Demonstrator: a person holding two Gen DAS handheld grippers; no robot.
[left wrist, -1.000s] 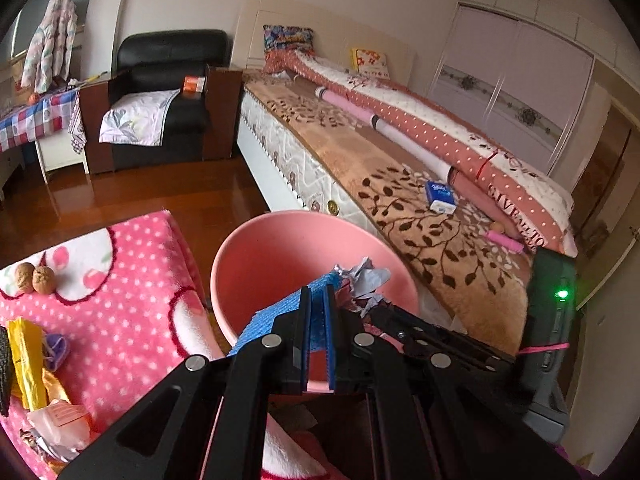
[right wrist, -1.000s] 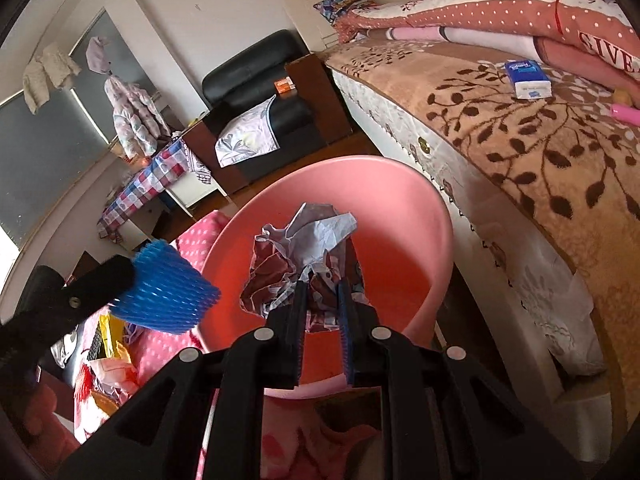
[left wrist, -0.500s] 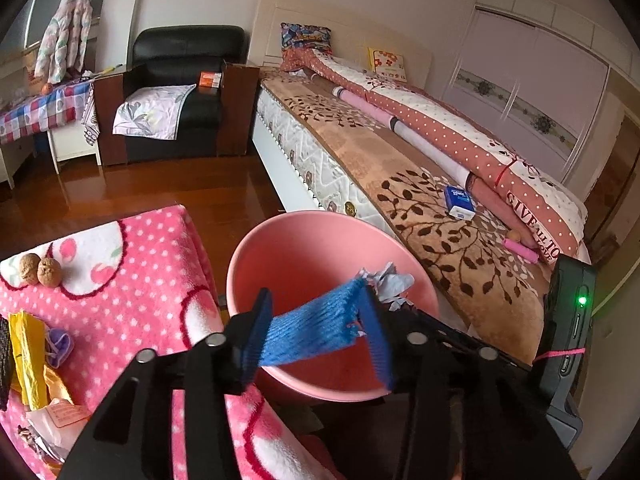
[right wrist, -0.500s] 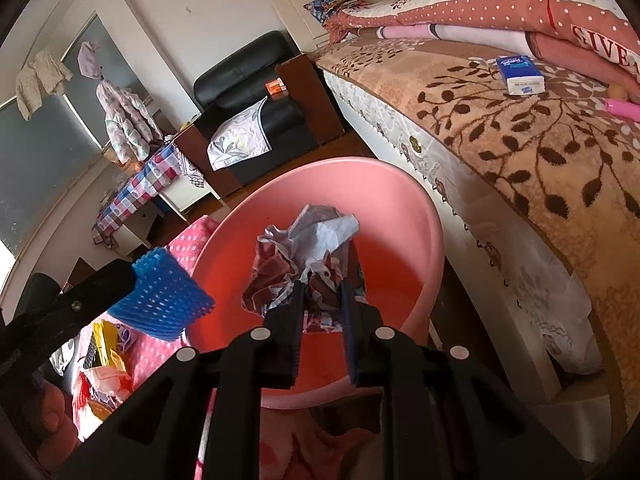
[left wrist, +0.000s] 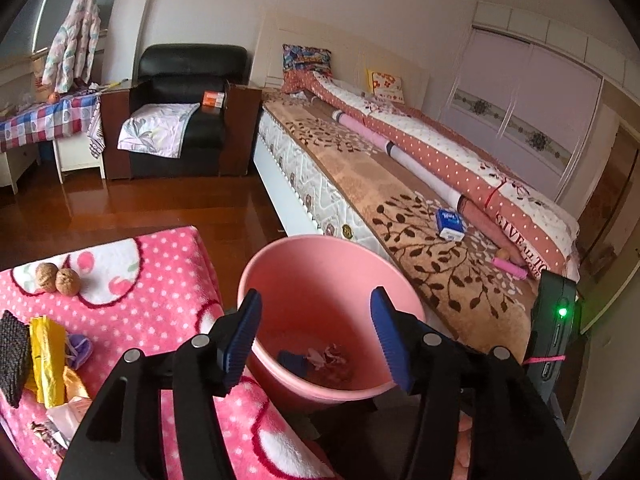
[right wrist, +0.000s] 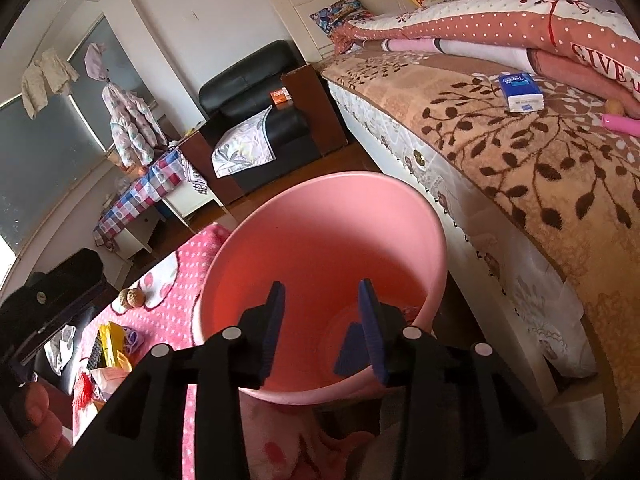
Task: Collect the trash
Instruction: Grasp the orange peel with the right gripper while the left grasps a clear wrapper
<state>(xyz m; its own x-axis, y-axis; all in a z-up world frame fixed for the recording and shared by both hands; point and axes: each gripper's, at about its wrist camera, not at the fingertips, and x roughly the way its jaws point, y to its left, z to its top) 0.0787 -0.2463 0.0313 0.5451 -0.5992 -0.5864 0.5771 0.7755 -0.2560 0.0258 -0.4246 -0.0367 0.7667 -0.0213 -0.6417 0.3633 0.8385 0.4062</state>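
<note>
Both sets of my fingers were over the pink bucket point(left wrist: 332, 276), and both were spreading with nothing between them: the left gripper point(left wrist: 316, 338) stood wide, its ribbed blue pads framing the bucket's mouth, and the right gripper point(right wrist: 322, 330) was about half open and still parting above the same rim. What I had to collect lay in two places. Down on the bucket's floor sat a blue foam net point(left wrist: 292, 362) and a crumpled paper wad point(left wrist: 326, 358), touching or nearly so. The rest waited on the surface under the pink polka-dot blanket point(left wrist: 160, 280): a yellow foil wrapper point(left wrist: 46, 360), a dark woven pad point(left wrist: 14, 358) just beside it, a small purple scrap point(left wrist: 78, 348), and some pale crinkled packaging point(left wrist: 60, 416) at the near edge. I judged all of it feather-light and soft; the foil would crush and slide under my pads, so I would have pinched it across a folded ridge in the middle, not at a loose corner. The woven pad looked springy and rough, easy to grip by its long edge. Two walnuts point(left wrist: 56, 278) sat apart on the white cherry patch, hard, round and likely to roll away from a careless pinch. The bucket was smooth, glossy moulded plastic with a rolled lip, stiff enough to stay put. The fleece looked plush and would give beneath anything I pressed down on.
</note>
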